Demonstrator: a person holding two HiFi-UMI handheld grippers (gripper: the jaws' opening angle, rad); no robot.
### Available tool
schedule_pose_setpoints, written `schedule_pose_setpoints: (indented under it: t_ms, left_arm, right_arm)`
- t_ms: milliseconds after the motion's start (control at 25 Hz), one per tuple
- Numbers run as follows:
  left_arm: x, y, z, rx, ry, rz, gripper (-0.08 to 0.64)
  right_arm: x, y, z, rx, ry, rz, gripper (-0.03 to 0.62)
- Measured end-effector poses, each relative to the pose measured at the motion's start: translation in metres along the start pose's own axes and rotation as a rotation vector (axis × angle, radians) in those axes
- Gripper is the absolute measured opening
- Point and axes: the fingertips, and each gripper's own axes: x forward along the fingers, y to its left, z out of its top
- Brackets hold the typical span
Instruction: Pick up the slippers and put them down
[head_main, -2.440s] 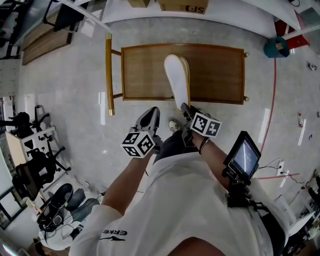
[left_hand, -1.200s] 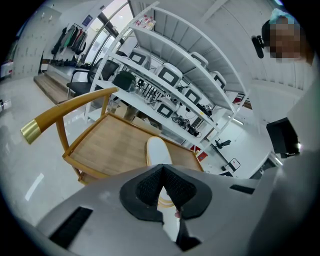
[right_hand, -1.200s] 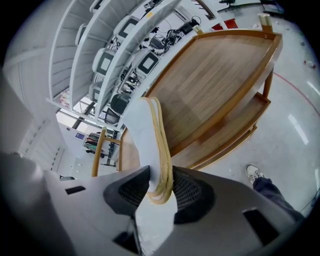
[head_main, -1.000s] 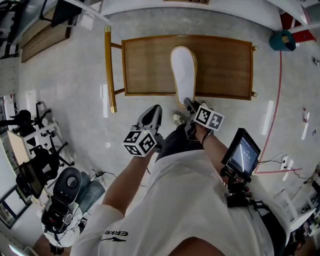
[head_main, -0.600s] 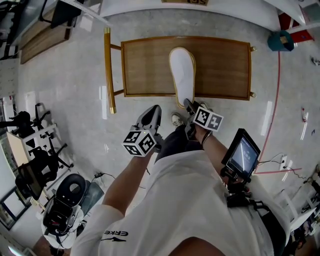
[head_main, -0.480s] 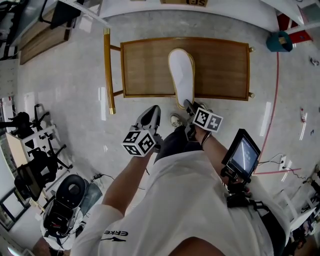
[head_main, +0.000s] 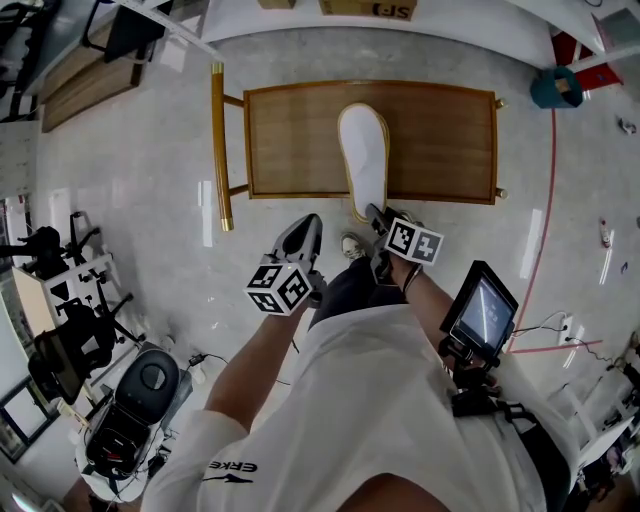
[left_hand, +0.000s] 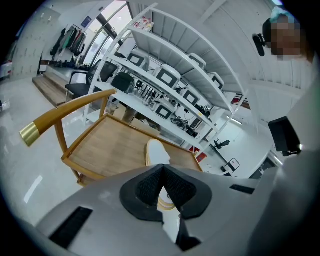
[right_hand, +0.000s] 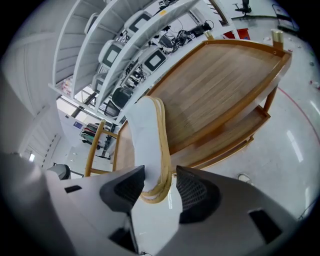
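Observation:
A pair of slippers (head_main: 365, 160), white soles with tan edges, lies stacked on the wooden chair seat (head_main: 290, 140), its heel end over the seat's near edge. My right gripper (head_main: 372, 213) is at that heel. In the right gripper view the slippers (right_hand: 145, 135) sit between the jaws of the right gripper (right_hand: 160, 182), which are opening, and a gap shows beside the right pad (right_hand: 197, 192). My left gripper (head_main: 308, 222) hangs left of the slippers, short of the seat. Its jaws (left_hand: 164, 172) are shut with nothing in them, and the slippers (left_hand: 156, 150) show beyond.
The chair's curved back rail (head_main: 216, 150) with a brass cap runs along the seat's left side. White shelving with equipment (left_hand: 170, 75) stands behind the chair. A small screen (head_main: 485, 305) rides at my right side. Machines (head_main: 130, 400) crowd the floor at lower left.
The slipper pair has gone from a slant to lying straighter across the seat. Both grippers have kept their places.

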Motion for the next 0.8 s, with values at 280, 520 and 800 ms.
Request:
schedule_pose_setpoints:
  t_ms: [280, 520, 800]
  left_arm:
    - [-0.003, 0.002, 0.0, 0.002, -0.004, -0.005, 0.003]
    - [-0.006, 0.004, 0.005, 0.006, -0.015, -0.028, 0.003]
    - [-0.009, -0.004, 0.005, 0.006, -0.037, -0.07, 0.003]
  right_arm:
    - [-0.006, 0.001, -0.002, -0.013, -0.012, 0.007, 0.198]
    - [-0.015, 0.001, 0.001, -0.064, -0.028, -0.045, 0.198]
    - [-0.045, 0.003, 0.015, -0.252, -0.102, -0.153, 0.198]
